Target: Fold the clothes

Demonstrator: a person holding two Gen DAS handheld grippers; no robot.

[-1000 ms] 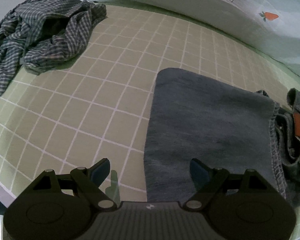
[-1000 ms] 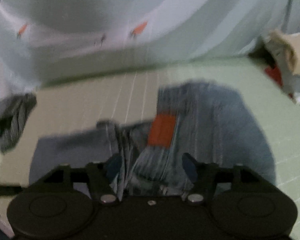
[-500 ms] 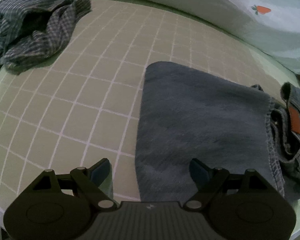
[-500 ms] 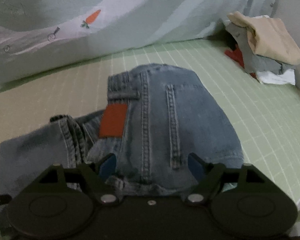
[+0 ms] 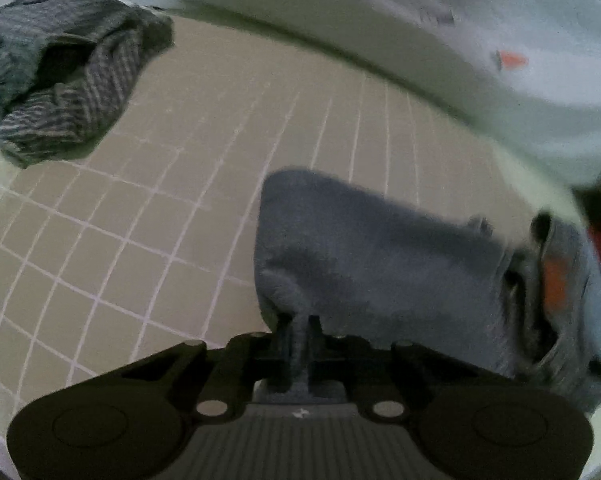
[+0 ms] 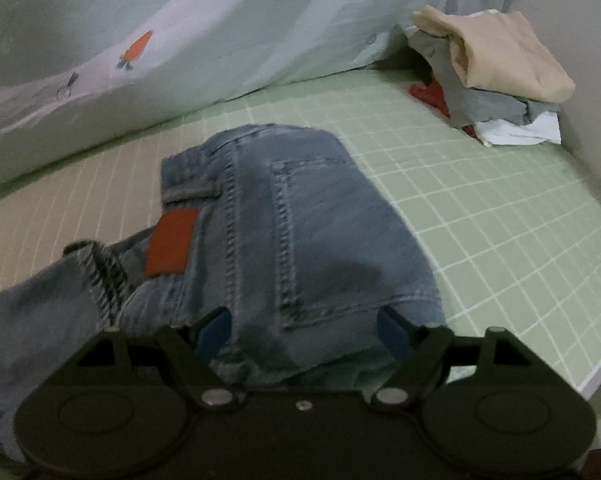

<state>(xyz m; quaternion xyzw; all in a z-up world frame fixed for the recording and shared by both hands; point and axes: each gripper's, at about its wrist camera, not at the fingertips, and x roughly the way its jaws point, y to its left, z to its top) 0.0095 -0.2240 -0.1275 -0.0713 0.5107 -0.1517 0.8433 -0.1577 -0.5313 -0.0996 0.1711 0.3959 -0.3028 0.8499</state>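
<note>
Jeans point(image 6: 284, 216) lie half folded on the checked bed sheet point(image 6: 480, 208), the left gripper point(image 5: 298, 340) clamped on a leg edge, the right gripper point(image 6: 304, 326) spread over the seat, a checked shirt point(image 5: 60, 72) unfolded.

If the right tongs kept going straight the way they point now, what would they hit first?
Most likely the jeans. The right tongs are open and aimed down at the seat of them, with denim already between the fingers. How close they are is unclear.
</note>
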